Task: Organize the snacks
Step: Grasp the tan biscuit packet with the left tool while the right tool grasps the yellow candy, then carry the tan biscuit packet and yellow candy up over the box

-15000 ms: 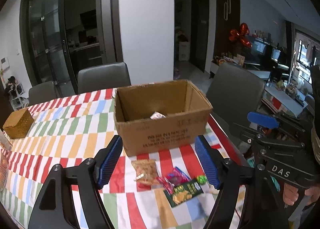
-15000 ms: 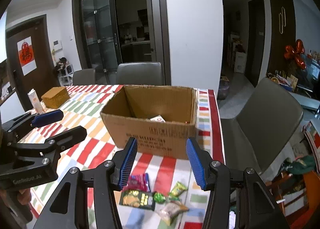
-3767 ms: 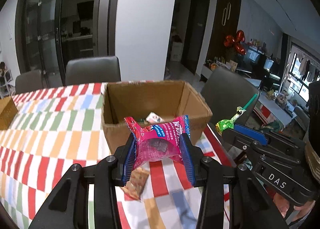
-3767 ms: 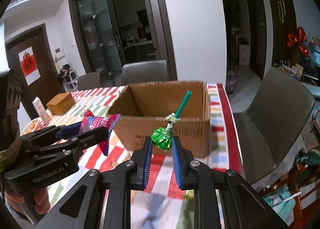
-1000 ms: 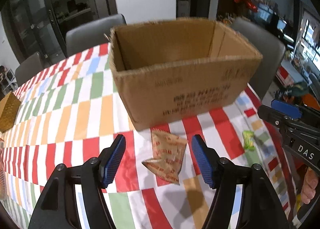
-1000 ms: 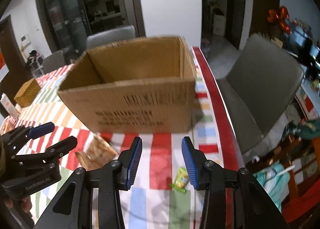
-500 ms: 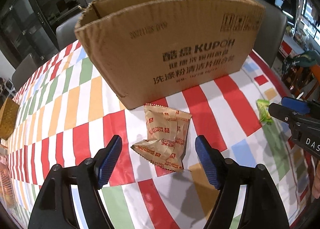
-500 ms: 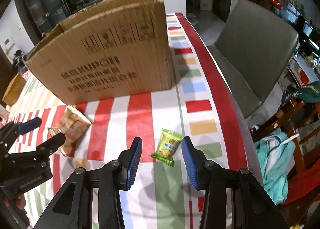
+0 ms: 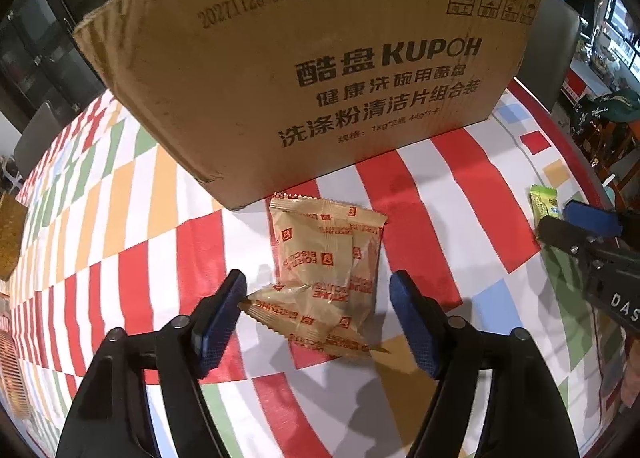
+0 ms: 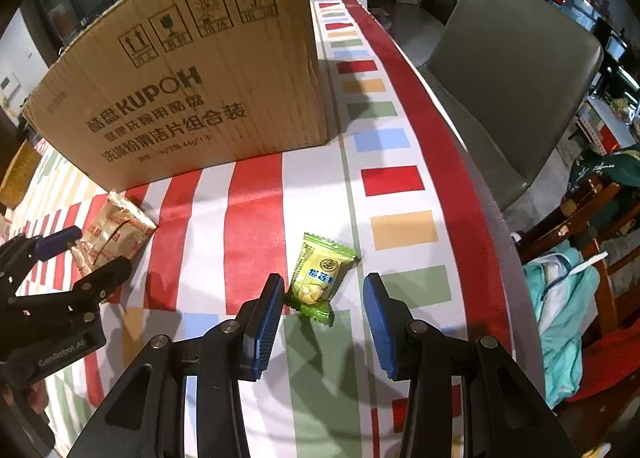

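A tan biscuit packet (image 9: pixel 328 258) lies on the striped tablecloth just in front of the cardboard box (image 9: pixel 320 57). My left gripper (image 9: pixel 318 282) points down over it and its jaws are closing. The packet lies between them; the left pad is at its corner and the right pad stands clear. A small green candy (image 10: pixel 318 274) lies nearer the table's right edge. My right gripper (image 10: pixel 323 284) straddles its near end, open, with gaps beside the wrapper. The right wrist view also shows the box (image 10: pixel 192 77), the tan packet (image 10: pixel 116 234) and the left gripper (image 10: pixel 102 248).
The tablecloth (image 9: pixel 120 217) ends in a red border (image 10: pixel 460 161) at the right table edge. A grey chair (image 10: pixel 512 77) stands beyond that edge. Teal clothing (image 10: pixel 568 298) hangs on a wooden chair. A woven box (image 9: pixel 10 234) sits far left.
Both grippers have come down toward the table. The tan packet now lies between the left fingers and the green candy between the right ones. The left jaws widened, then narrowed a little.
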A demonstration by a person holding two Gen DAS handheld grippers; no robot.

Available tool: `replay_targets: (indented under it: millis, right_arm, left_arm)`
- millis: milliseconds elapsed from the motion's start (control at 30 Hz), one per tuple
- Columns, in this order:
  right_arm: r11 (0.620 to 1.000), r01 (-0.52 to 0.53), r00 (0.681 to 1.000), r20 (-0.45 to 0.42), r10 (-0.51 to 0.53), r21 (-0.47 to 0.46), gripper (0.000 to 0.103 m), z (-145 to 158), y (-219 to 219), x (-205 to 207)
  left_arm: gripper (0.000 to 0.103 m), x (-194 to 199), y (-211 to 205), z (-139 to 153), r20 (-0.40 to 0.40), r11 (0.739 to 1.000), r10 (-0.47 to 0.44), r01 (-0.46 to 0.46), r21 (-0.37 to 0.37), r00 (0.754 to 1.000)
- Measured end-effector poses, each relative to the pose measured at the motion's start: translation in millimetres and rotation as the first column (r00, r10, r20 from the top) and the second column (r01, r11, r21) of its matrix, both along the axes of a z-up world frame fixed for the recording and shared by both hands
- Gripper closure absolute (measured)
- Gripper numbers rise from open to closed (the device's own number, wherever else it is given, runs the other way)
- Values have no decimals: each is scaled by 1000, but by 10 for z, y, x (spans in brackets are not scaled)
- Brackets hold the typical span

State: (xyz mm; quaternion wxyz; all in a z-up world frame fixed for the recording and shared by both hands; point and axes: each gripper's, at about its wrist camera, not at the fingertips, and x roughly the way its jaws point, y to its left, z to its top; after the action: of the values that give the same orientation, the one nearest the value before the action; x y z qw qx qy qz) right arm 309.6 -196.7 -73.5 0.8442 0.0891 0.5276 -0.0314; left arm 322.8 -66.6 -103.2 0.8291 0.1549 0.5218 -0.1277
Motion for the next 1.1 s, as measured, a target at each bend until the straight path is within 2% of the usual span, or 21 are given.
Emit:
replay_targets:
  millis: [33, 233, 300, 433, 767, 1100]
  right_arm:
    - [1000, -2, 1000, -1, 2, 7, 61, -18, -2, 6]
    - [999, -19, 1000, 11, 19, 32, 61, -68, 8, 32]
    - [999, -28, 999, 19, 27, 31, 64, -68, -16, 17]
    - [999, -30, 999, 33, 29, 28, 79, -92, -17, 5]
    - [995, -40, 998, 57, 35, 89, 81, -59, -66, -18]
    - [988, -116, 987, 122, 103, 104, 81, 205, 143, -150]
  left_arm:
    - [39, 12, 1, -4, -6, 1000, 1, -1, -7, 1000]
    - [50, 25, 45, 32, -14, 998, 24, -25, -65, 1000]
    - [51, 23, 64, 46, -18, 994, 42, -44, -95, 999]
    - [52, -24, 103, 54, -10, 989, 78, -78, -128, 997]
    - [53, -308, 101, 38, -9, 979, 81, -81, -187, 997]
    - [53, -449, 140, 250, 32, 967, 111, -100, -235, 993]
